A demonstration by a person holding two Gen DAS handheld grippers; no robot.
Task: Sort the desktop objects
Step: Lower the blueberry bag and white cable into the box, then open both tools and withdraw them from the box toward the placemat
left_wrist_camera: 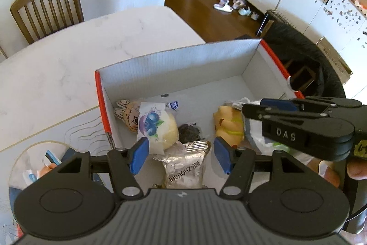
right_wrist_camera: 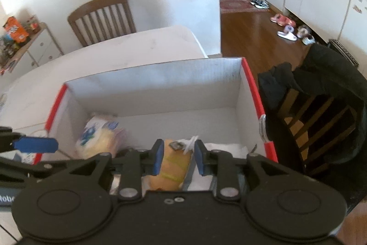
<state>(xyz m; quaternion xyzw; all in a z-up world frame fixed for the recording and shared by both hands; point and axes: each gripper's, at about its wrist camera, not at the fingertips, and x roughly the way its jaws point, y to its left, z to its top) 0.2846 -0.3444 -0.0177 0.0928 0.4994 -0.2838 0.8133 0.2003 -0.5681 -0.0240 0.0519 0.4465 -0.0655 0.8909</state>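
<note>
Both jaws stood open over the box: left gripper above the silver packet, right gripper straddling the yellow toy. Best lifted straight clear.

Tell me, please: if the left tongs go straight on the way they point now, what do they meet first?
Probably the silver foil packet lying in the red-edged box, straight ahead between the open left tongs. The blueberry bread bag lies just beyond; depth is hard to judge.
</note>
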